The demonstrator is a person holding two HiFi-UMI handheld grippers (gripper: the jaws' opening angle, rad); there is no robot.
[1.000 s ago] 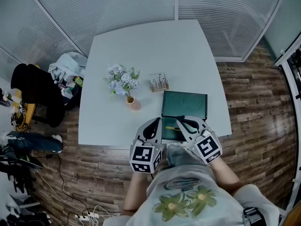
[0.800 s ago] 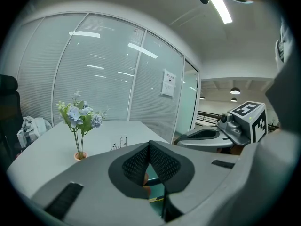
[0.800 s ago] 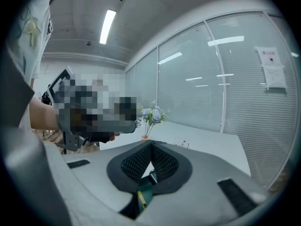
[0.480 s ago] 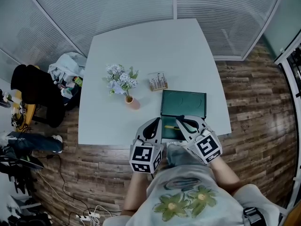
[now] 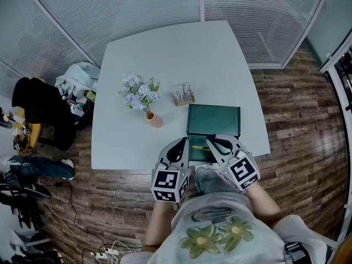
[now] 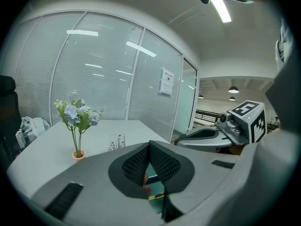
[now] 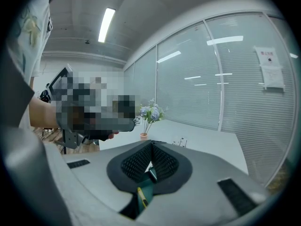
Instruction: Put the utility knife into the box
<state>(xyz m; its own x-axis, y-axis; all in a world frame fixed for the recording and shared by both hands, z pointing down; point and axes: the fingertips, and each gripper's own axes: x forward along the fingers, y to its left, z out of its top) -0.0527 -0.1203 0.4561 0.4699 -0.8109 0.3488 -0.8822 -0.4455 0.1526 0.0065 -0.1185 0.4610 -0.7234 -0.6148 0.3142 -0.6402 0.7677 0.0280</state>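
— Flower vase stands left on the white surface. Left gripper?
— Jaws pressed together, empty. Utility knife lies in the near end of the green box.
— Right gripper?
— Jaws fully closed, nothing held, just beside the knife.

We see a small vase of pale flowers on the white counter, with a little stand near it
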